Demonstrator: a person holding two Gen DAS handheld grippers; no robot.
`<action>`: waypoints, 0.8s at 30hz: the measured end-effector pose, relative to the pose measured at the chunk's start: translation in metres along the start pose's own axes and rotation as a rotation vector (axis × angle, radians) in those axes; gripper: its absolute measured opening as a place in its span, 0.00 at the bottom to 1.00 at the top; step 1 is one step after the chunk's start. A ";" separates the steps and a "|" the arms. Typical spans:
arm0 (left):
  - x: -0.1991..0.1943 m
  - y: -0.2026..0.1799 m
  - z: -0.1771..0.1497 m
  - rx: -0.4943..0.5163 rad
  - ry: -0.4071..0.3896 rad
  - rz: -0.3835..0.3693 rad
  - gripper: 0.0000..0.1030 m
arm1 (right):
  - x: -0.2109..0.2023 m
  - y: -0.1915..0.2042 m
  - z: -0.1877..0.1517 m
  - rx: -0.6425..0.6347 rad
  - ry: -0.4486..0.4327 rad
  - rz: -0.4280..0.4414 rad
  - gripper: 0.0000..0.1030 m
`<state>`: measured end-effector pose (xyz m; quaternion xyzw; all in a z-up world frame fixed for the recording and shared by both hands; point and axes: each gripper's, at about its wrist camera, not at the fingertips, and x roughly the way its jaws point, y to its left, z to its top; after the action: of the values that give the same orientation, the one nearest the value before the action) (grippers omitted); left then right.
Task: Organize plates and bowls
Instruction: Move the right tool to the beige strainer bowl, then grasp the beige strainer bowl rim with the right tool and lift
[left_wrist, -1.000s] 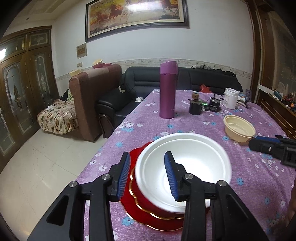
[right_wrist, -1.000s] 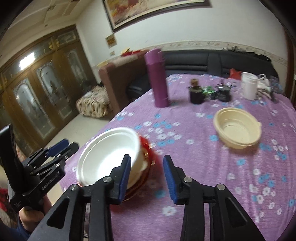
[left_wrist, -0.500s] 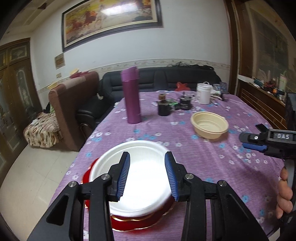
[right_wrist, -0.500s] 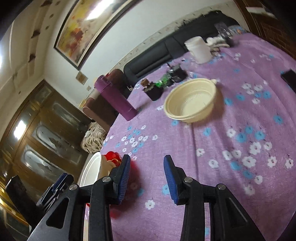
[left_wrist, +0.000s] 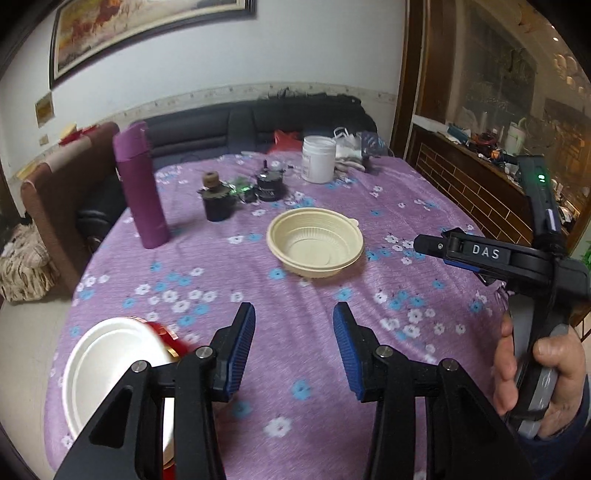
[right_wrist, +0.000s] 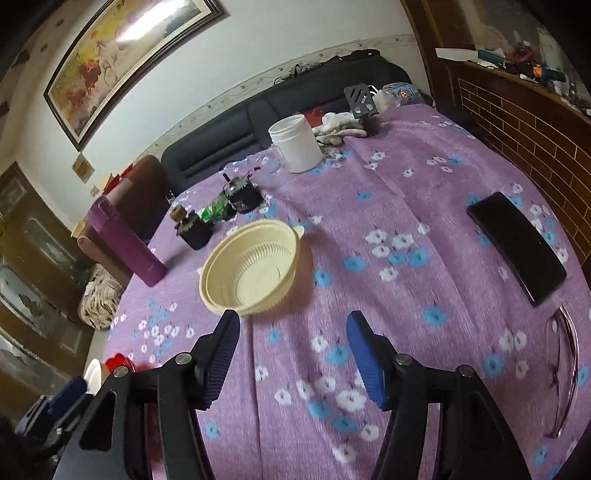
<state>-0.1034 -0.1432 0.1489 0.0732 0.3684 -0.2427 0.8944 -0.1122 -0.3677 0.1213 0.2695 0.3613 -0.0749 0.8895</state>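
Note:
A cream bowl (left_wrist: 315, 242) sits upright in the middle of the purple flowered tablecloth; it also shows in the right wrist view (right_wrist: 253, 268). A white bowl (left_wrist: 110, 365) rests on red plates (left_wrist: 168, 334) at the table's near left edge, partly hidden by my left finger. My left gripper (left_wrist: 293, 349) is open and empty, over bare cloth right of the stack. My right gripper (right_wrist: 293, 352) is open and empty, just short of the cream bowl; it shows from the side in the left wrist view (left_wrist: 454, 249).
A purple flask (left_wrist: 140, 188) stands at the left. Two small dark pots (left_wrist: 218, 201) and a white jar (left_wrist: 318, 158) stand farther back. A black phone (right_wrist: 517, 245) and glasses (right_wrist: 563, 369) lie at the right. A sofa lies beyond the table.
My left gripper swung right, off the white bowl and red plates, which now sit at its lower left. My right gripper turned toward the cream bowl and came closer to it.

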 end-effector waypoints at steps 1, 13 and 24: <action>0.006 -0.001 0.005 -0.012 0.018 -0.017 0.42 | 0.001 -0.001 0.004 0.007 -0.004 0.003 0.63; 0.079 0.005 0.061 -0.132 0.116 0.021 0.42 | 0.049 -0.021 0.040 0.044 0.065 0.067 0.40; 0.152 0.023 0.075 -0.215 0.243 0.031 0.21 | 0.102 -0.020 0.062 0.027 0.147 0.087 0.40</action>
<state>0.0477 -0.2048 0.0959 0.0117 0.4963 -0.1775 0.8497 -0.0073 -0.4115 0.0798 0.3016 0.4124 -0.0209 0.8594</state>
